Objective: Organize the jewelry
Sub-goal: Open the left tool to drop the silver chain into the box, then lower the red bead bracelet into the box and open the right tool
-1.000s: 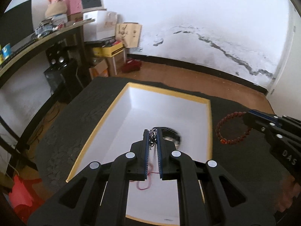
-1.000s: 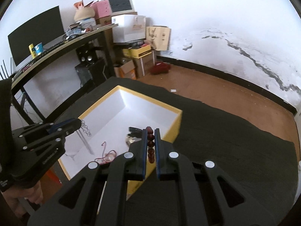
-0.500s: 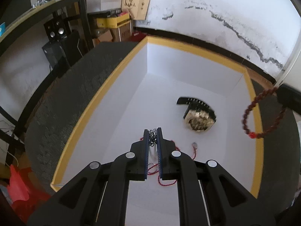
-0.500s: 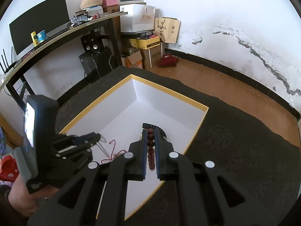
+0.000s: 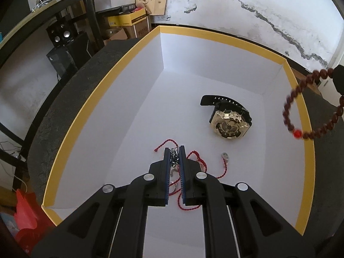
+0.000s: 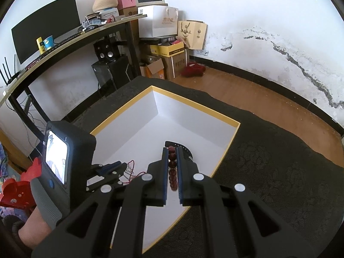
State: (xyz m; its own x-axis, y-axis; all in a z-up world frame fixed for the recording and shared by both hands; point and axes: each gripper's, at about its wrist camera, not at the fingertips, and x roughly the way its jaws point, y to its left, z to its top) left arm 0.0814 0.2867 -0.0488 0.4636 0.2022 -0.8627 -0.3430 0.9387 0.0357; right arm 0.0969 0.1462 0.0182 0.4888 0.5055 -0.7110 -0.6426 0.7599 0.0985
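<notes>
A dark patterned table (image 6: 268, 172) carries a large white box (image 5: 297, 99) with a yellow rim. The box is open at the top and takes most of the left part of the table.

The left gripper (image 5: 174, 150) is low inside the box, over the near part of its white floor. Its jaws are closed on a silver chain (image 5: 174, 158), which is bunched between the blue pads. In the right wrist view the same gripper (image 6: 116, 167) reaches in over the near left edge of the box.

The right gripper (image 6: 172, 152) is above the near right part of the box. Its jaws are pressed together on a bracelet of dark red beads (image 6: 172, 167), and the beads sit in a line between the pads. In the left wrist view this bracelet (image 5: 289, 116) hangs as an open loop over the right rim of the box, with one bright red bead at the bottom.

A gold watch with black strap (image 5: 229, 123) lies on the box floor, toward the far right corner, apart from the walls.

A red cord (image 5: 200, 157) lies in loose curves on the floor just under and beside the left gripper. A small silver charm (image 5: 225, 155) lies to its right; I cannot tell if it is joined to the cord.
</notes>
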